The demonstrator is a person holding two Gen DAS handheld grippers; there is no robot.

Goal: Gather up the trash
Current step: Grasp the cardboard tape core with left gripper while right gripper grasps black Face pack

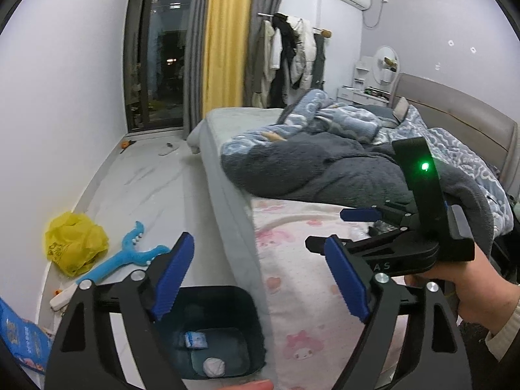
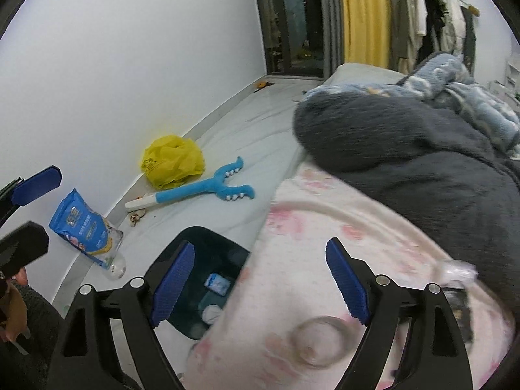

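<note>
Bedroom w/ pale floor (image 1: 156,195) along the wall, bed (image 1: 325,292) w/ pink cartoon sheet at right. L to R on floor: blue snack bag (image 2: 79,227) against wall, yellow plastic bag (image 1: 76,243) crumpled nr wall, blue plush toy (image 1: 130,253) just beside it, dark trash bin (image 1: 214,331) right at bed edge. Bin holds a small blue-white packet (image 1: 196,339) and a white paper ball (image 1: 214,366). Left gripper (image 1: 260,282) over bin, jaws wide, nothing btwn them. Right gripper (image 2: 260,284) above the sheet, held in a hand (image 1: 468,292), also wide, empty. Grey-blue blankets (image 1: 325,162) heaped further up bed.
</note>
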